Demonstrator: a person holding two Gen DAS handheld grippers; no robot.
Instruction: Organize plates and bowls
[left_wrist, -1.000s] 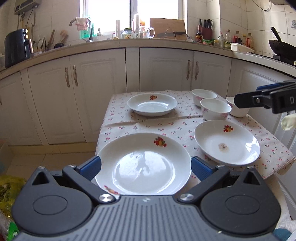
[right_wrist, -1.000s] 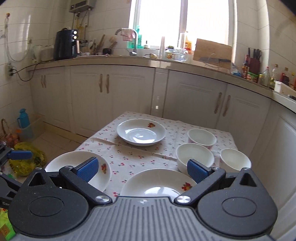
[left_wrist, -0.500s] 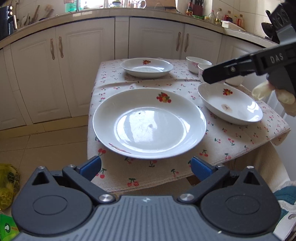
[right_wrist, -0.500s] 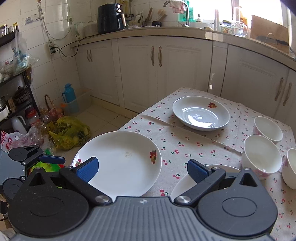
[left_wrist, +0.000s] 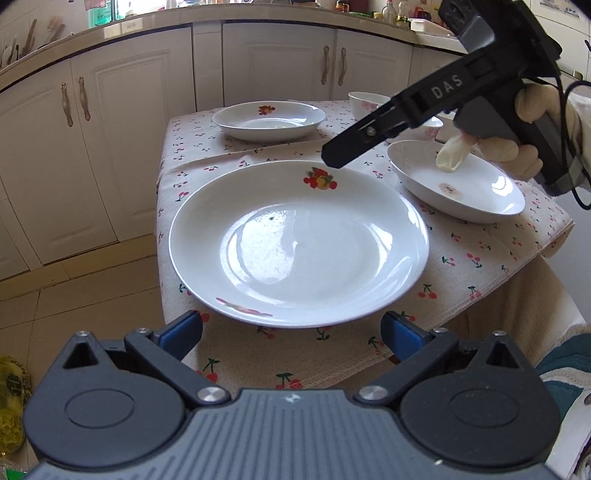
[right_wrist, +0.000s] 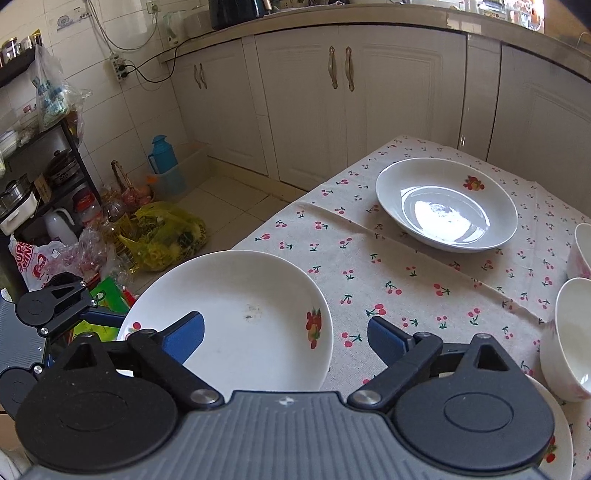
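we hold our left gripper (left_wrist: 291, 328) tilted downward, its blue pads wide apart with nothing pressed between them. our right gripper (right_wrist: 286, 328) also angles down, jaws apart but just narrowed, gripping nothing. our gloved right hand (left_wrist: 532, 122) wraps its handle, one fingertip (left_wrist: 452, 158) hanging loose.

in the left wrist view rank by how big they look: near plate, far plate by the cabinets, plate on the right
1. near plate, though it is closest to the camera
2. plate on the right
3. far plate; these last two look close, so unsure
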